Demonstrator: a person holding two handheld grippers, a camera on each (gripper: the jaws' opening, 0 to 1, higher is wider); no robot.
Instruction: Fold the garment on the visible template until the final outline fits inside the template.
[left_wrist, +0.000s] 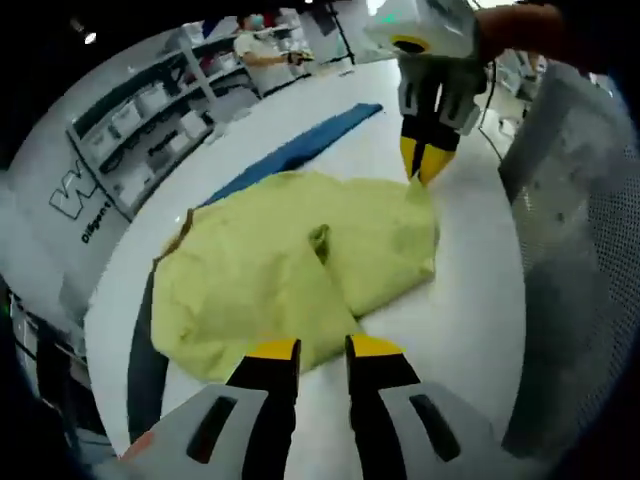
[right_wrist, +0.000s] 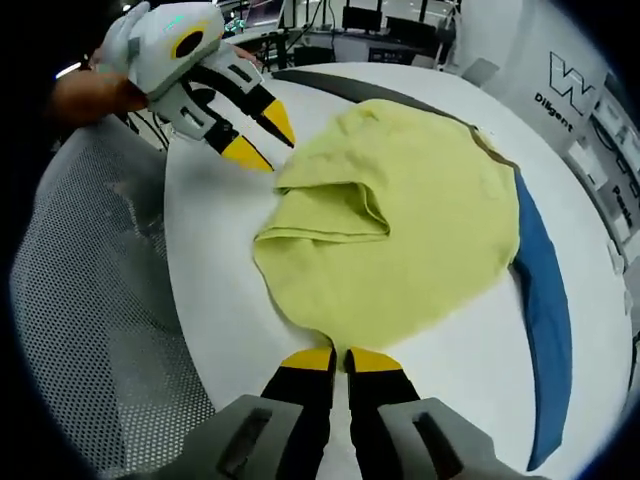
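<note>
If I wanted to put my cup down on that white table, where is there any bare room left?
The widest bare strip of white table runs between the yellow garment and the grey mesh panel. A narrower one lies beyond the blue template, toward the shelves. The middle is crowded: garment, left gripper and right gripper at its edges.

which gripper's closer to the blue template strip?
Neither clearly. Both grippers sit at the garment's edge away from the blue template: the right gripper at one corner, shut on the cloth, and the left gripper open at the next corner.
</note>
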